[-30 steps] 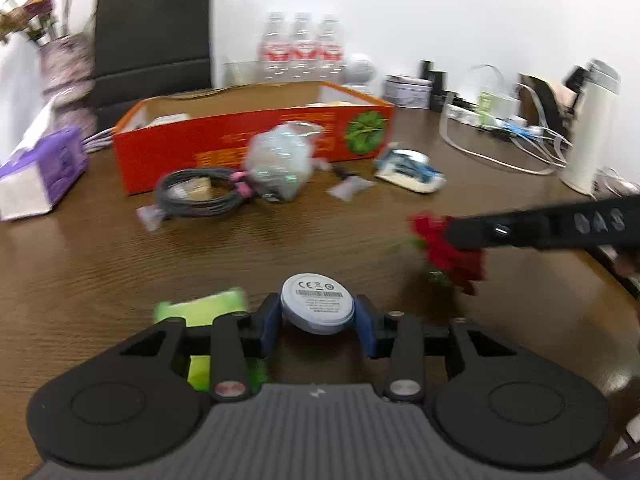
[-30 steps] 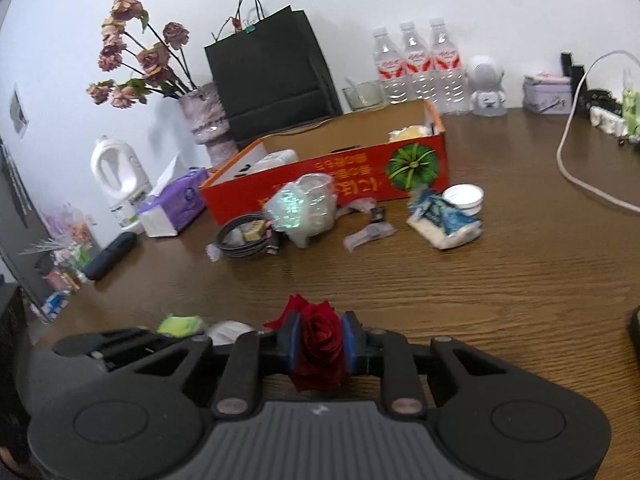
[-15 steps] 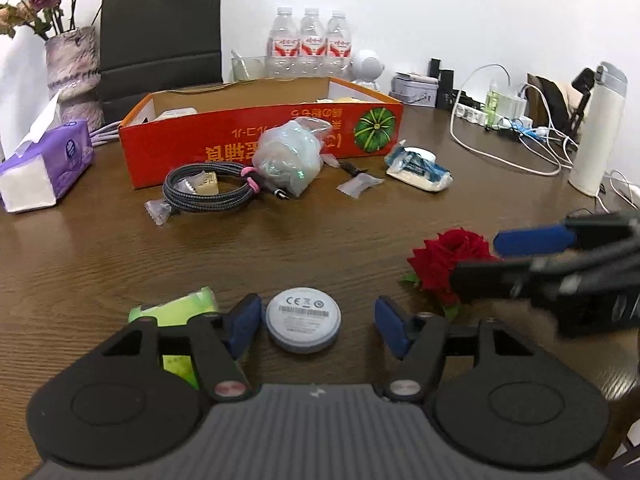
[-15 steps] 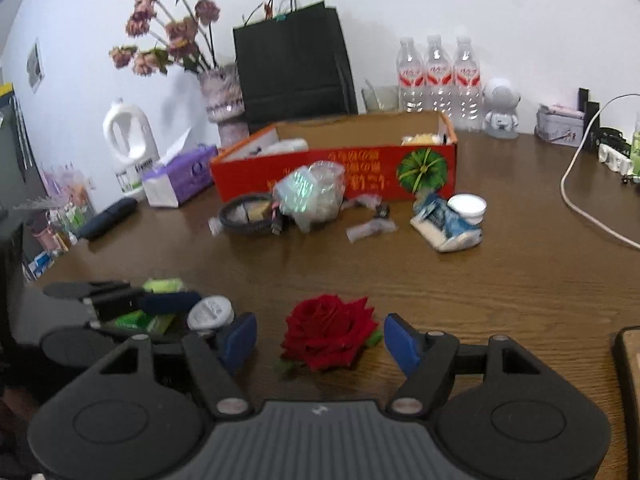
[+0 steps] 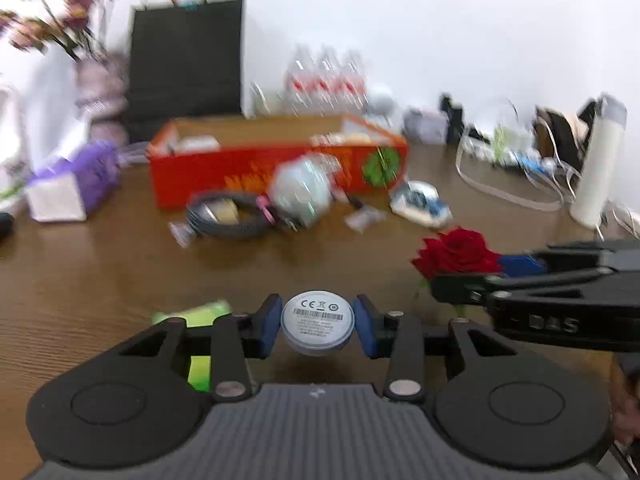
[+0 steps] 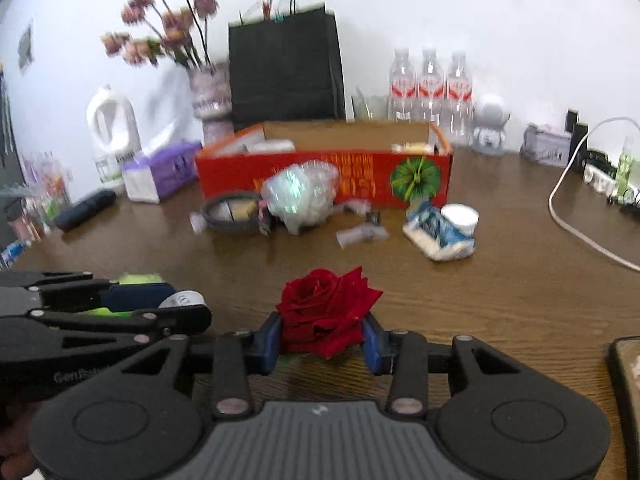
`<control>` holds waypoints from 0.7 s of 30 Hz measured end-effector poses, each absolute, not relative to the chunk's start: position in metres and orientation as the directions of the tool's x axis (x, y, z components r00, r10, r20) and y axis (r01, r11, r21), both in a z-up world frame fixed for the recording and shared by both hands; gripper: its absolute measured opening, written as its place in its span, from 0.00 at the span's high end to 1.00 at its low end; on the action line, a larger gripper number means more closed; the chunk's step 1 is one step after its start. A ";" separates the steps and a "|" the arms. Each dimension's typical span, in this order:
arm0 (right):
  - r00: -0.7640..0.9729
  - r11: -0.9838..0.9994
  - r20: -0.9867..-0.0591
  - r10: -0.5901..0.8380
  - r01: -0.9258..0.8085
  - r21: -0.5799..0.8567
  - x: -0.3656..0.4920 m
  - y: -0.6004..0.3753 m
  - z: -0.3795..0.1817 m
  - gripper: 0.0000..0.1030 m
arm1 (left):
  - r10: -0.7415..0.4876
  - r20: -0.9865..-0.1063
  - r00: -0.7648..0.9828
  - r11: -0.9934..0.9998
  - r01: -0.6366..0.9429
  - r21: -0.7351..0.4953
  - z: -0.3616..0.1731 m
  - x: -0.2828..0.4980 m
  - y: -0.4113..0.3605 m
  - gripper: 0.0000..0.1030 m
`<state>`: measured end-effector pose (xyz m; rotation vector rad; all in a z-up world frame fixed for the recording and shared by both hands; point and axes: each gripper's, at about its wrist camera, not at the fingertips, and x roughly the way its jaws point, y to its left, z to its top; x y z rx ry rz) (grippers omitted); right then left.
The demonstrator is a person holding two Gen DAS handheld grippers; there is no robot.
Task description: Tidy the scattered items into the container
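Progress: we reckon we're partway in. The red box (image 6: 324, 178) well ahead of both grippers already has a few bits inside, but plenty is scattered outside it.
Left gripper (image 5: 317, 326): jaws have just been closing, and now the blue pads press on the round white disc (image 5: 317, 322) from both sides. Looks lifted a touch off the table (image 5: 100, 280), going by the shadow under it.
Right gripper (image 6: 324, 336): also just been closing, now pinched on the red rose (image 6: 326, 310), bloom poking out ahead of the fingertips.
Disc look: flat puck, grey-white, printed label with a barcode facing us. Hard and smooth, so we'd guess it holds fine.
Rose look: deep red, full open petals, a bit of green below. Soft, so probably squashes easily.
Left to do: green packet (image 5: 192, 314) just behind-left of the left gripper, plus the coiled cable (image 6: 236, 212), crinkly clear bag (image 6: 300, 196), small wrappers (image 6: 362, 234) and blue-white pack (image 6: 438, 234) lying right in front of the box, far ahead of us.
Next: we'd say carry both over and drop them in.
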<state>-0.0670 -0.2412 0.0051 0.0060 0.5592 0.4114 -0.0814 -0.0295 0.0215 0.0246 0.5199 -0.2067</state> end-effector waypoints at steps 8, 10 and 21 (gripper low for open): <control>0.807 0.906 -0.415 0.420 -0.395 0.149 -0.084 -0.250 0.023 0.62 | -0.139 -0.411 0.901 0.990 0.116 -0.080 0.045 -0.093 -0.016 0.61; 0.804 0.907 -0.421 0.419 -0.395 0.148 -0.074 -0.249 0.027 0.62 | -0.127 -0.397 0.909 0.991 0.105 -0.078 0.052 -0.079 -0.014 0.61; 0.799 0.887 -0.388 0.460 -0.432 0.164 0.092 -0.232 0.103 0.62 | -0.105 -0.375 0.921 0.994 0.103 -0.027 0.125 0.117 -0.008 0.61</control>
